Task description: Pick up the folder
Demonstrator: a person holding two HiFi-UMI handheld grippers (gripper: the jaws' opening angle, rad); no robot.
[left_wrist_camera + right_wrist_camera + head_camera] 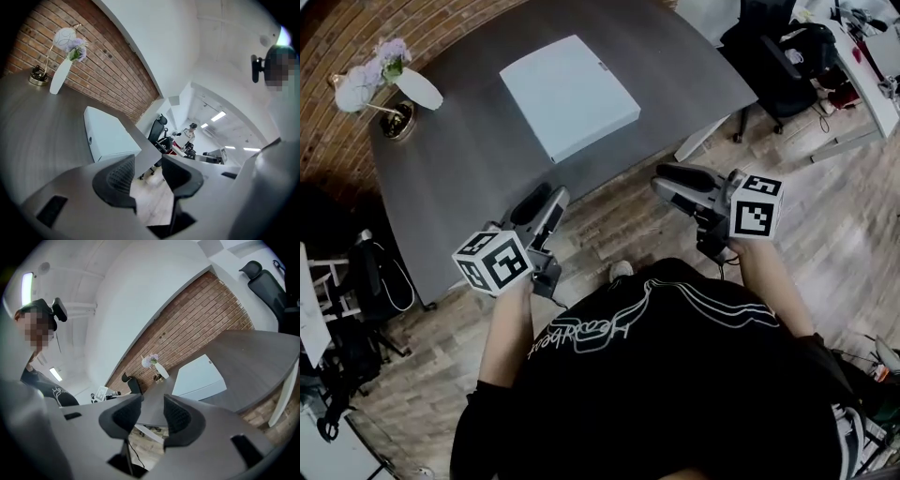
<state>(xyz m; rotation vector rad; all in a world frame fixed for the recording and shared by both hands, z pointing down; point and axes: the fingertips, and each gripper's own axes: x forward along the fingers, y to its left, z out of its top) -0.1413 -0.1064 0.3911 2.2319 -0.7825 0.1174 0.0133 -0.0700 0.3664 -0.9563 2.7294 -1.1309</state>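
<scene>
- Vase (419, 88), white and holding pale flowers (391, 56), stands upright on the dark grey desk (469, 169), well to the left of the folder (569, 96). A small gold-rimmed stand (397, 122) sits just beside the vase, on the side away from the folder.
- Left tongs (546, 202) hover nearer the person than the folder and a little to its left, about at the desk's near edge. Their jaws stand apart with nothing between them; only floorboards and the desk's edge show through the gap.
- Folder: pale, closed and fairly thick, it lies flat on the desk's far middle part and neither pair of tongs touches it.
- Right tongs (673, 183) are held nearer the person than the folder and to its right, off the desk and over the wooden floor (619, 234). These jaws are parted too and hold nothing.
- Black office chair (773, 66) stands on the floor well to the right of the folder, beyond the desk's edge.
</scene>
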